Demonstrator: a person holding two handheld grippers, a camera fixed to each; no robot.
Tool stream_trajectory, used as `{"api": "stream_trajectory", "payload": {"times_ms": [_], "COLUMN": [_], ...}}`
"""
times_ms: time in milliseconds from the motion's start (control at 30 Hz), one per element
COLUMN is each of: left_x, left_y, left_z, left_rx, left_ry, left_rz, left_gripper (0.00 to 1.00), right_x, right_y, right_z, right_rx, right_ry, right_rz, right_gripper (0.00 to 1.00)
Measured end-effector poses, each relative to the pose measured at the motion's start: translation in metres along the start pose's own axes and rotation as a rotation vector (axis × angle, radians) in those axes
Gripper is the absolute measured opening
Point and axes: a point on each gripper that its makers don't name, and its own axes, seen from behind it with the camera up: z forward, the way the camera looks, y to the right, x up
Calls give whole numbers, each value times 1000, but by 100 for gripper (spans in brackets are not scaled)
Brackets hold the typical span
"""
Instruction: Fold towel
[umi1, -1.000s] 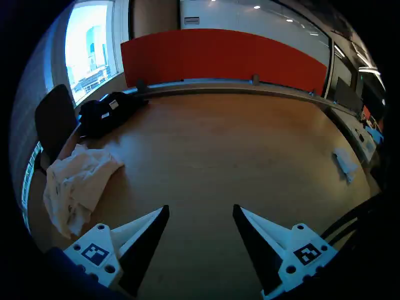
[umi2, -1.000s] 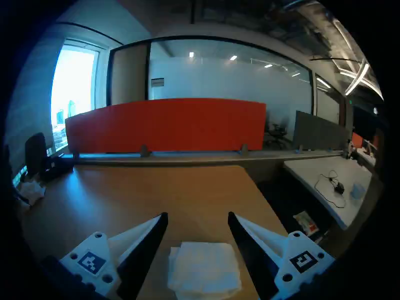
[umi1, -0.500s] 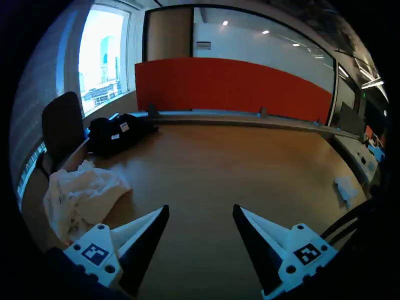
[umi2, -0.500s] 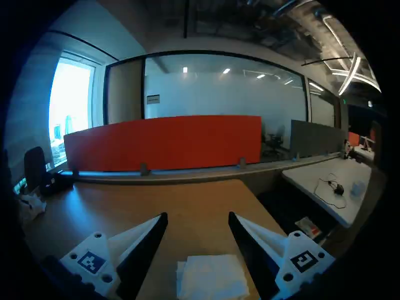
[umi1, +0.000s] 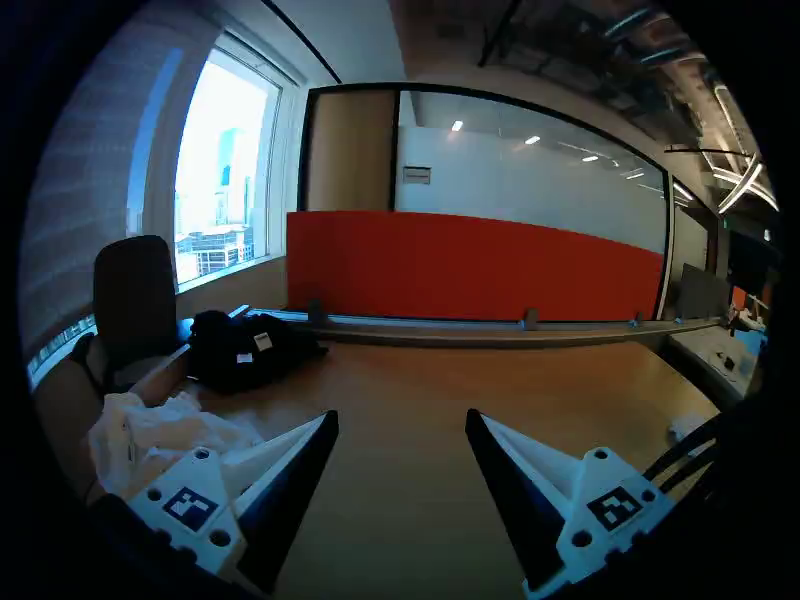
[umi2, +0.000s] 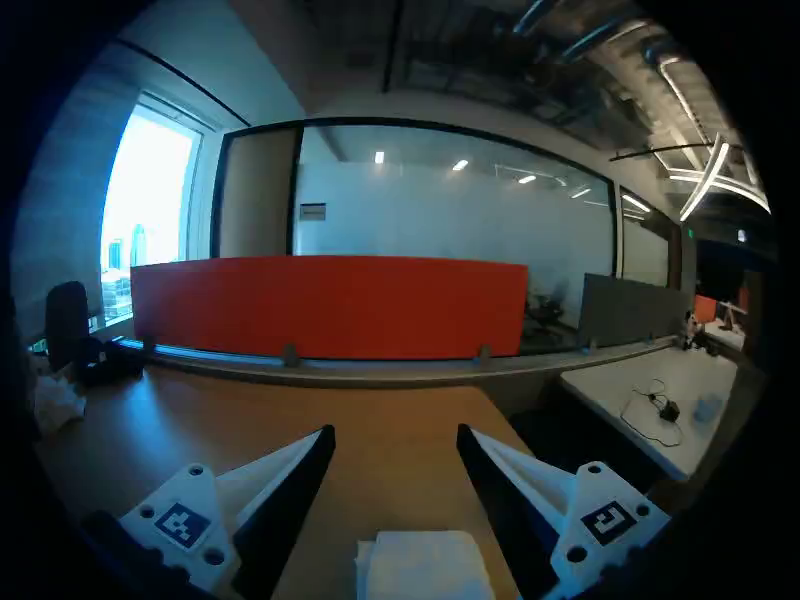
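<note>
Both units have lifted and tilted up from the counter (umi2: 250, 410). The left hand-held gripper (umi1: 400, 414) is released, with nothing between its fingers. The right hand-held gripper (umi2: 394, 430) is also released, above the towel (umi2: 425, 565) and apart from it. The towel lies folded and flat near the counter's edge. The fold appears complete and this looks like a withdrawal. Compared with a second ago, the towel sits lower in the right gripper view, and the cloth pile (umi1: 150, 435) sits lower in the left gripper view.

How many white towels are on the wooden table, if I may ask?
2: a folded towel just ahead of the right gripper, and a crumpled pile by the black chair, which may hide more.
</note>
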Motion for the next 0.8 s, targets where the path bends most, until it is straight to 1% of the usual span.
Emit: {"api": "stream_trajectory", "payload": {"times_ms": [100,267,500,800], "left_x": [7,12,16,23], "left_y": [-4,-6,-7,-14], "left_z": [1,2,5,8], "left_rx": [8,10,4,4], "left_ry": [27,55,70,96], "left_rz": [-7,-15,-9,-26], "left_gripper": [94,94,94,94], "right_x": [9,20,24,34], "right_y": [-12,-36,-81,-136], "right_z": [0,1,1,5], "right_rx": [9,29,73,110], "right_ry": [16,41,52,84], "right_rz": [3,16,0,10], "right_gripper": [95,95,96,96]}}
